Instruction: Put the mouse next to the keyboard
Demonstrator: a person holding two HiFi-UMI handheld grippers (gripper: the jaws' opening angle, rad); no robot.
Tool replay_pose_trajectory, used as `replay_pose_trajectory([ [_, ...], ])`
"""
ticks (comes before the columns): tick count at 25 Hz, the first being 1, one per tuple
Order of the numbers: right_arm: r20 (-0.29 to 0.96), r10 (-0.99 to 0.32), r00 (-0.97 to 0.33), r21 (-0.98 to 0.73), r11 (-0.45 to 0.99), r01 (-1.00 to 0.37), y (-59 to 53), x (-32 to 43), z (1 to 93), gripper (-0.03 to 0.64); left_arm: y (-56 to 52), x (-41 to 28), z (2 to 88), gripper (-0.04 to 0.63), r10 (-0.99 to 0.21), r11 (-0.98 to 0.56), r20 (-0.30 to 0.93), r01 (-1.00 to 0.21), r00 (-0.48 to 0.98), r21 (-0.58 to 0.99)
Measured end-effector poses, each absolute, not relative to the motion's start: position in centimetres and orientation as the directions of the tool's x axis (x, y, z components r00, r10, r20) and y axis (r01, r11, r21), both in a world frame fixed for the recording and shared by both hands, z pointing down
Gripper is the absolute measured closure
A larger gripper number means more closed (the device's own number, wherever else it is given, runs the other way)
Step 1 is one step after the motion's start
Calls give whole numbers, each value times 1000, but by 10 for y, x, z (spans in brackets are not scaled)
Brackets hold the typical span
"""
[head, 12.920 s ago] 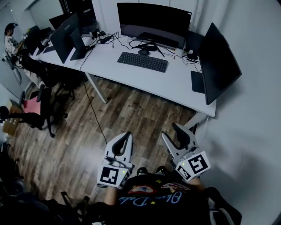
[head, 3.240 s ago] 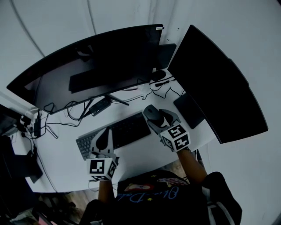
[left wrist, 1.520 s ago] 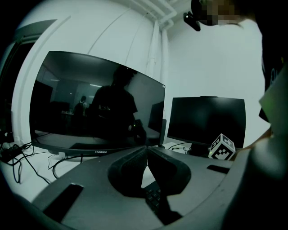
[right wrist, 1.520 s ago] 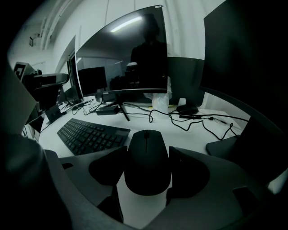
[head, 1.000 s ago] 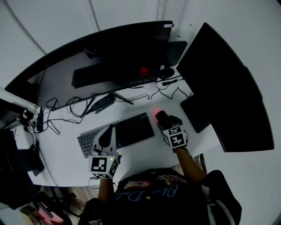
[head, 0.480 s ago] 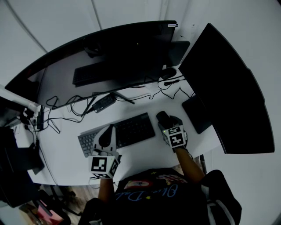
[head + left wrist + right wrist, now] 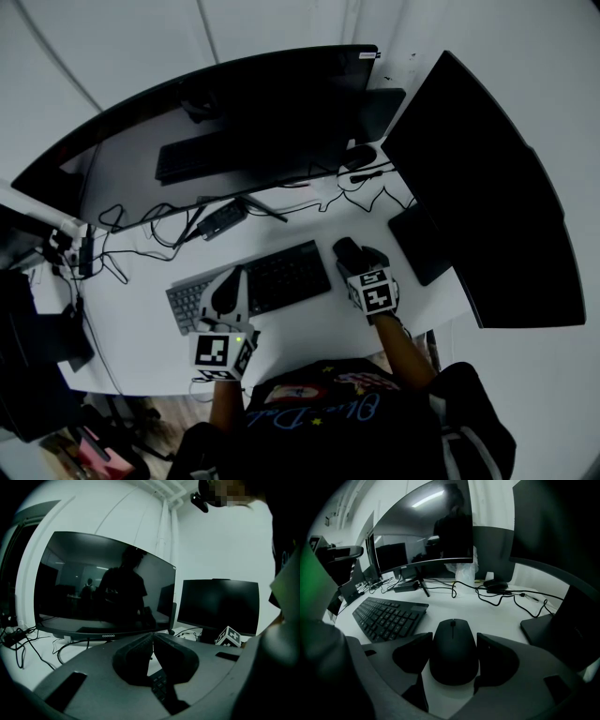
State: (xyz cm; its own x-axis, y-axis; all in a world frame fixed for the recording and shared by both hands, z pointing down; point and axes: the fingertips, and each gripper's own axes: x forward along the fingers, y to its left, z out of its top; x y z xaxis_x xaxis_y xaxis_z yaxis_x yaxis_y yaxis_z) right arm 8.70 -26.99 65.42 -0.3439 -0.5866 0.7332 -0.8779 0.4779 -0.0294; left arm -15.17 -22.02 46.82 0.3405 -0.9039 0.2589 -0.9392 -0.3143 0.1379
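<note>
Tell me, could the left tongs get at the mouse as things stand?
Probably not cleanly: the right tongs hug the mouse on both sides, and the left tongs sit shut over the keyboard.

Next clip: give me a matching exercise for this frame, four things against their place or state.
Things:
1 mouse
2 left gripper
3 keyboard
4 curved monitor

Place or state:
A jaws together, empty
B behind the keyboard
C between the jaws of the right gripper
D left of the mouse

Pairs: 1-C, 2-A, 3-D, 4-B
</note>
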Motion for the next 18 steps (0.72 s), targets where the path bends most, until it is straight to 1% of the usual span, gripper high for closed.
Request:
replay_pose_trajectory([
  [5, 734, -587, -342, -28, 476, -879, -268, 85, 657, 347, -218, -154, 470, 592, -908, -317, 248, -940, 338, 123],
  [9, 704, -613, -357, -32, 476, -879, -272, 83, 645, 342, -217, -154, 467, 592, -909, -310, 250, -941, 335, 133],
  [18, 557, -720, -413, -100, 435, -895, -280, 83, 586, 344, -213, -149, 461, 593, -912, -328, 223, -938, 346, 115],
])
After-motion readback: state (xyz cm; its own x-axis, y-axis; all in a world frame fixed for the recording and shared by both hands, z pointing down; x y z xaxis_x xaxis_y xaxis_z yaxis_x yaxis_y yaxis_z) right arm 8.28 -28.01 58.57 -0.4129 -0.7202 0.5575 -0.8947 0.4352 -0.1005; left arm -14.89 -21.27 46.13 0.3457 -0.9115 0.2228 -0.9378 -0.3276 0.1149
